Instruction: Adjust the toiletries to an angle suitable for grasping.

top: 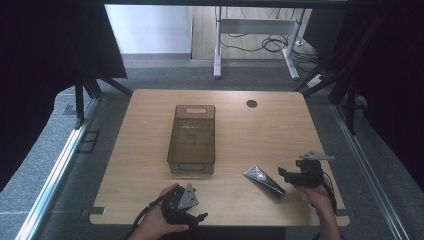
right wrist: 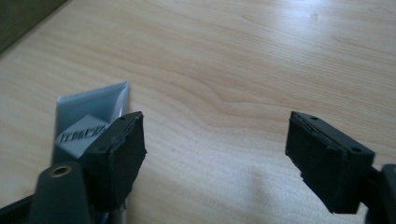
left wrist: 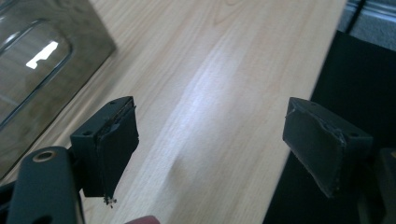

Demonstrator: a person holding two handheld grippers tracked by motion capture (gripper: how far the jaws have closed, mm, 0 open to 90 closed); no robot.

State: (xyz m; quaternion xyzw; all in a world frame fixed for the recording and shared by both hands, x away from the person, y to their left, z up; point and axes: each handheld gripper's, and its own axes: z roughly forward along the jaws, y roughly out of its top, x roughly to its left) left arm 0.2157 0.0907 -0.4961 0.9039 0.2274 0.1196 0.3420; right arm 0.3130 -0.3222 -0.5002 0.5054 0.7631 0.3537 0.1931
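Observation:
A dark tube with a grey crimped end [top: 263, 179] lies on the wooden table [top: 235, 130] at the front right. My right gripper [top: 285, 175] is just right of it, open, nothing between its jaws. In the right gripper view the tube's flat grey end [right wrist: 91, 116] pokes out behind the left jaw, beside the gap rather than in it. My left gripper [top: 192, 212] is held low at the table's front edge, open and empty [left wrist: 210, 149]. A smoky clear bin [top: 193, 138] stands mid-table, and its near wall [left wrist: 37, 70] shows at upper left in the left gripper view.
A round cable hole [top: 251, 103] sits near the table's far edge. Beyond the table stand a white desk frame [top: 257, 40] and loose cables [top: 272, 45] on the floor. Metal rails [top: 60, 165] run along both sides of the table.

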